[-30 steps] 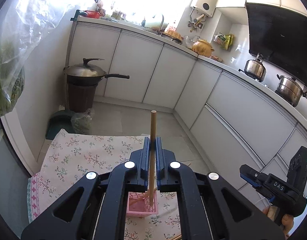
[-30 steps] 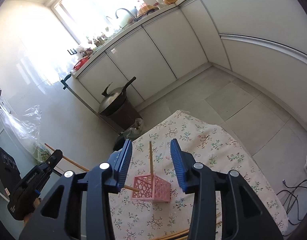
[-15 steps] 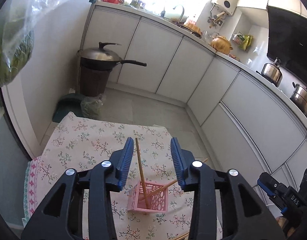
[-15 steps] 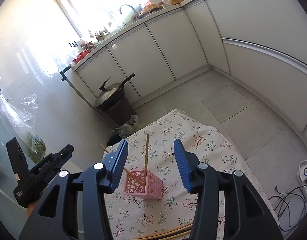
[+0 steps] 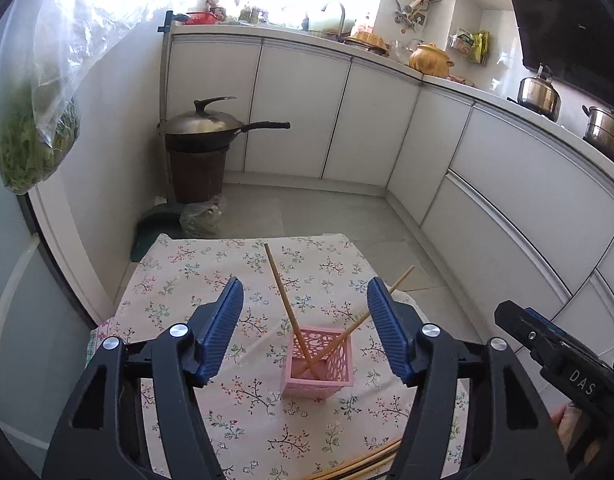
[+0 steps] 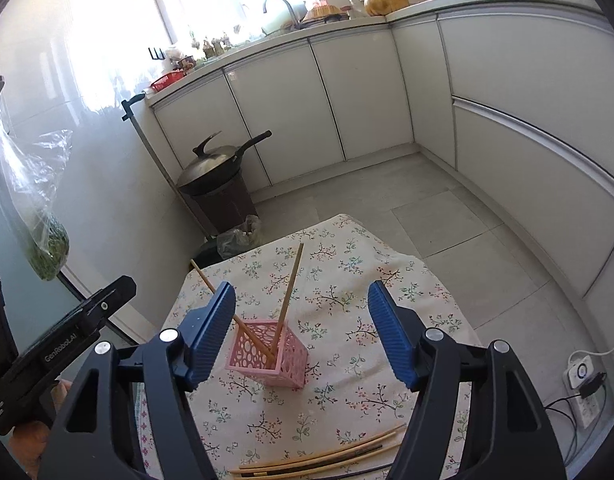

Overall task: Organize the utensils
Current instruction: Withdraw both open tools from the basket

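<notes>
A pink perforated basket stands on the floral tablecloth. Two wooden chopsticks lean crossed inside it: one tilts left, the other tilts right. My left gripper hangs above the basket, its jaws opening, with nothing pressed between the pads. My right gripper is likewise above the basket with its jaws opening and free of both sticks. Several more chopsticks lie flat at the cloth's near edge.
A lidded wok sits on a brown bin beside white cabinets. A bag of greens hangs at the left. A power strip with cables lies on the floor to the right. The table drops off to tiled floor.
My left gripper let go of the chopstick it held, which now leans in the basket. Both grippers' jaws spread wider and both views drew back from the basket.
</notes>
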The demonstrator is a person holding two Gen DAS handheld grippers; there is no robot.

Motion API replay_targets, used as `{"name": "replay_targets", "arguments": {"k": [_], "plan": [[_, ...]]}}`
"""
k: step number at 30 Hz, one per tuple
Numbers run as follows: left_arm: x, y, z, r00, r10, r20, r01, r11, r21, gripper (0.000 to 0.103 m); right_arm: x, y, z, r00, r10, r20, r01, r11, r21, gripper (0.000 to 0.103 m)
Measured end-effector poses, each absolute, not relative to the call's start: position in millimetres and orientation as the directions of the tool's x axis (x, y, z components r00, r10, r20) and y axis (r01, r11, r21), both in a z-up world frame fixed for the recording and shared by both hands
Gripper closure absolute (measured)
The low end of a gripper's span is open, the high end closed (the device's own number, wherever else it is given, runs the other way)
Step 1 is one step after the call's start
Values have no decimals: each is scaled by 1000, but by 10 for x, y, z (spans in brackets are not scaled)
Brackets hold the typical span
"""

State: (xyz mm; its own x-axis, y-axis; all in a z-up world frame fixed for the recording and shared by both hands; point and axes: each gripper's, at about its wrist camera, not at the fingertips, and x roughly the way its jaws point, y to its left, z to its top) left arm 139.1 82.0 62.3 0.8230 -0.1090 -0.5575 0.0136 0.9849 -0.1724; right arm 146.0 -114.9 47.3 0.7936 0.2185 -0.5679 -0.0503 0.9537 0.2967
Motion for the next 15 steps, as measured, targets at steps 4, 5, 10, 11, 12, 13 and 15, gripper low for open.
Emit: {"name": "replay_targets", "arguments": {"k": [4, 5, 10, 11, 12, 13, 15], "plan": [[1300, 777, 568, 816, -100, -569, 12, 987, -157, 35, 1335, -1123, 427, 803, 170, -571, -34, 970, 240, 25], [1277, 776, 543, 814, -99, -573, 10, 988, -157, 35, 1306, -1126, 403, 802, 154, -577, -25, 974, 225, 24], [1151, 708, 480, 808, -102, -580, 17, 989, -150, 27, 1226, -1160, 296, 787, 86, -611, 29, 984, 176, 20], [1120, 692, 481, 810, -103, -578, 21, 989, -148, 24, 1210, -1170, 287, 788, 73, -611, 39, 985, 167, 19], [1091, 679, 481, 812, -103, -575, 24, 989, -143, 23, 1187, -1188, 272, 790, 56, -611, 52, 986, 158, 16], [1054, 659, 478, 813, -101, -573, 27, 990, -136, 21, 1168, -1209, 259, 791, 44, -611, 62, 986, 152, 15], [990, 622, 464, 814, -98, -573, 34, 992, -122, 18, 1136, -1244, 226, 786, 33, -617, 74, 986, 147, 13]]}}
